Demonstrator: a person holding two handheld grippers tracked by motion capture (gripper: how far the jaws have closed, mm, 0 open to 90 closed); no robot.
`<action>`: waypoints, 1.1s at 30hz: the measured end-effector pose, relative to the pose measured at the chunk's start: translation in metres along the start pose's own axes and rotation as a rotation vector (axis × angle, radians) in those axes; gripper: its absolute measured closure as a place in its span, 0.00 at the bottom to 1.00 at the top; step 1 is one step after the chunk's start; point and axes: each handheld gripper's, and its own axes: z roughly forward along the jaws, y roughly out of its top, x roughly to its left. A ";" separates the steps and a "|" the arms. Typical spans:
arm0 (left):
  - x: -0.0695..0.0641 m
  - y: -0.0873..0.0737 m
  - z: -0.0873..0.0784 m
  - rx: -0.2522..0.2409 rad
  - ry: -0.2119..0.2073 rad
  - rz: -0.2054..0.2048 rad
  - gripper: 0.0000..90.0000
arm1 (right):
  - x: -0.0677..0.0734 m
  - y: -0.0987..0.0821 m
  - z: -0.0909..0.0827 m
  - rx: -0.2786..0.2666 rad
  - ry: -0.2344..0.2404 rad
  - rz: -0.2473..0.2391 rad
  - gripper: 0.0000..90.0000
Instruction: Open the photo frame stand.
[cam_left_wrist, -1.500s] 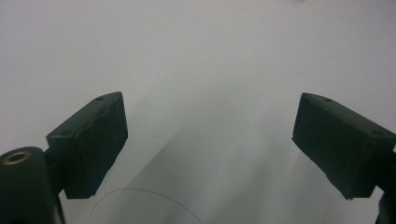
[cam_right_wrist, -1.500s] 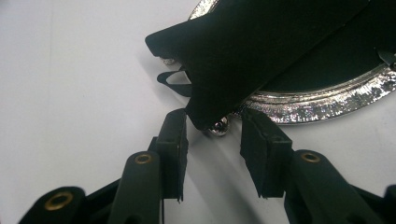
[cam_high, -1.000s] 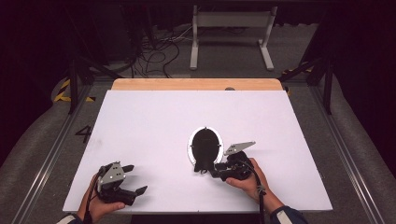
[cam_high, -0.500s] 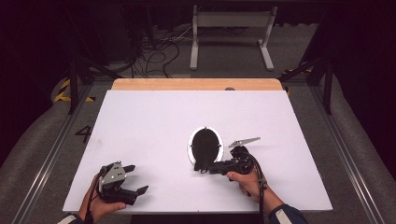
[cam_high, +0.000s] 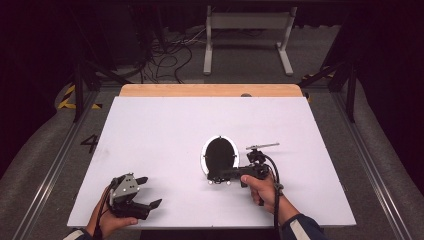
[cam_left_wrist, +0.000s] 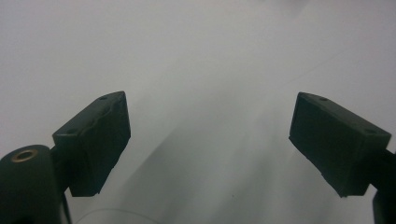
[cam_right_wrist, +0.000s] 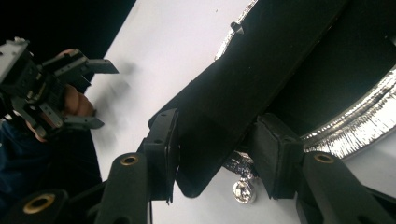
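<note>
Two black jaws rising from the bottom edge, right gripper (cam_right_wrist: 212, 154) set around a flat black handle (cam_right_wrist: 252, 79) that runs up to the far right. Left pad touching the handle's edge, right pad just beside it; jaws just been opening, handle between them. Crinkled silver rim (cam_right_wrist: 355, 123) curving at right around a dark pan. White table (cam_right_wrist: 159, 56) beyond. At far left, left gripper (cam_right_wrist: 98, 93) in a hand (cam_right_wrist: 77, 105), its jaws apart.
</note>
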 end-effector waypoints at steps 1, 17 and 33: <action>0.000 0.004 0.001 -0.012 0.019 0.016 0.15 | -0.001 0.001 0.001 -0.001 0.005 0.013 0.59; 0.017 0.074 0.073 -0.067 -0.135 -0.020 0.22 | -0.014 0.012 0.011 -0.053 0.051 0.074 0.65; 0.031 0.091 0.112 -0.065 -0.204 -0.149 0.19 | -0.003 0.012 0.009 -0.062 0.026 -0.134 0.71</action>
